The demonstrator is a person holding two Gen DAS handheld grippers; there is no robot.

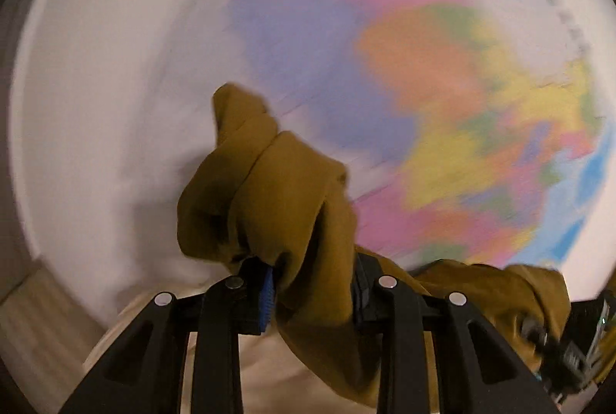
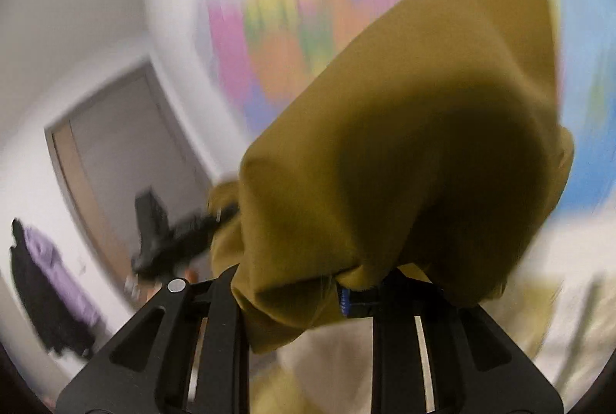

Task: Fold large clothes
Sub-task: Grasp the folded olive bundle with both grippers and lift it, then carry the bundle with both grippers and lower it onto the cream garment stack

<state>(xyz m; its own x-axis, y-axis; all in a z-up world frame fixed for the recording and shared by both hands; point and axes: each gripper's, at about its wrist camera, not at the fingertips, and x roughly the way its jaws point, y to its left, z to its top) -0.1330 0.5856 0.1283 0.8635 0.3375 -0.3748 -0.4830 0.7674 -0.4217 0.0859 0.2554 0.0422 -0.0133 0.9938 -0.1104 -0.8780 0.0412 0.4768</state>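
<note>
A mustard-yellow garment (image 1: 277, 191) is bunched up between the pads of my left gripper (image 1: 312, 283), which is shut on it; one blue pad (image 1: 267, 298) shows beside the cloth. From there the fabric trails right to the other gripper (image 1: 558, 352) at the lower right. In the right wrist view the same garment (image 2: 404, 144) billows over my right gripper (image 2: 346, 294), which is shut on a fold and mostly hidden by it. The left gripper (image 2: 173, 237) shows as a dark blur at the left, holding the garment's other end. Both views are blurred by motion.
A colourful wall map (image 1: 404, 67) hangs on the white wall ahead. A cream bed surface (image 1: 292, 375) lies below the grippers. At the left of the right wrist view are a doorway (image 2: 115, 152) and dark and purple clothes (image 2: 50, 283) hanging.
</note>
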